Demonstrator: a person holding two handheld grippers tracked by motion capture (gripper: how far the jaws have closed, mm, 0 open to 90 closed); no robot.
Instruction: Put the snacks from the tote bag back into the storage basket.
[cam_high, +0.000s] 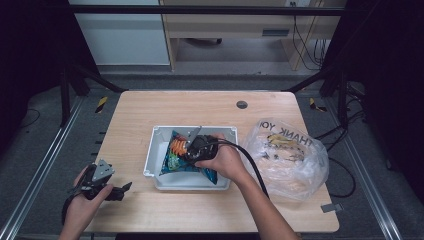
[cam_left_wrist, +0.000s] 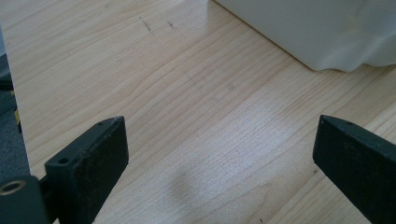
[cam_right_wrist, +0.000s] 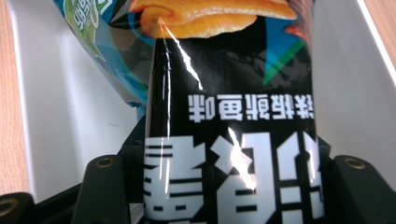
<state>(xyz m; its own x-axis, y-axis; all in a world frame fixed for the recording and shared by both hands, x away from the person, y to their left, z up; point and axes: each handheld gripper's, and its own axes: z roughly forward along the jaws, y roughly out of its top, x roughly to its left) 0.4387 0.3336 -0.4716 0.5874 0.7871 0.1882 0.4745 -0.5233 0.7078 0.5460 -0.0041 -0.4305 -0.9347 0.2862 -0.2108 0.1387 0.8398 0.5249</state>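
Right gripper view: my right claw (cam_right_wrist: 229, 186) pinches the snack bag (cam_right_wrist: 233, 93) over the white bin (cam_right_wrist: 60, 116) — glossy film may slip; left claw (cam_left_wrist: 219, 158) spread, idle above the counter (cam_left_wrist: 187, 93).

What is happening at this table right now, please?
A person works at a wooden table with a gripper in each hand. The right gripper is over a white bin and is shut on a snack bag, which sits between its jaws. The left gripper rests open near the table's front left corner, holding nothing. A clear plastic bag lies to the right of the bin.
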